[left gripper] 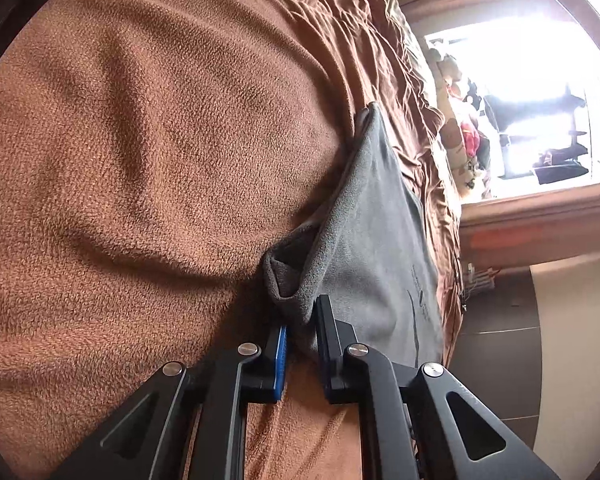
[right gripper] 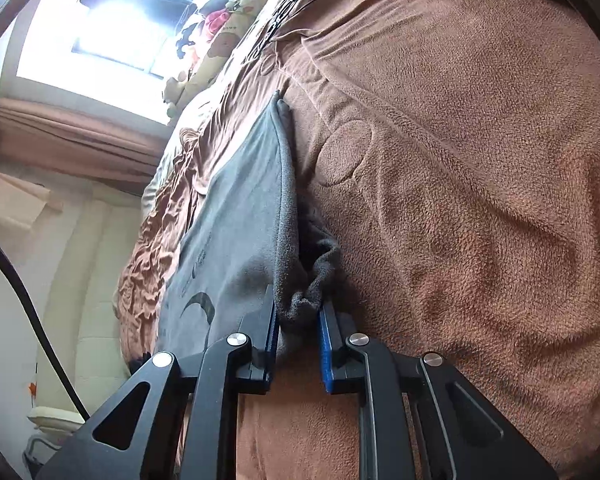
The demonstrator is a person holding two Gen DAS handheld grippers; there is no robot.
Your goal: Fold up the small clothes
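A grey garment (left gripper: 364, 216) lies on a bed covered by a brown fleece blanket (left gripper: 140, 140), and it serves as the landmark here. In the left wrist view, the blanket spreads to the left of the garment in broad soft folds. The left tongs (left gripper: 302, 320) are clamped on the garment's near corner, where the cloth bunches into a small open fold between the blue-padded fingers (left gripper: 281, 344). The garment stretches away from that corner in a long, narrow, flattened shape, with a faint dark print near its right edge. To its right lies crumpled brown bedding (left gripper: 412, 92), and beyond that a bright window (left gripper: 532, 112) with soft toys (left gripper: 456, 136) just beside it.

In the right wrist view, a pale wall and the bright window sit left of the garment (right gripper: 236, 216), which shows a dark crescent print. The right tongs (right gripper: 298, 320) are clamped on a bunched near corner of it. The blanket (right gripper: 480, 180) fills the area to the garment's right.
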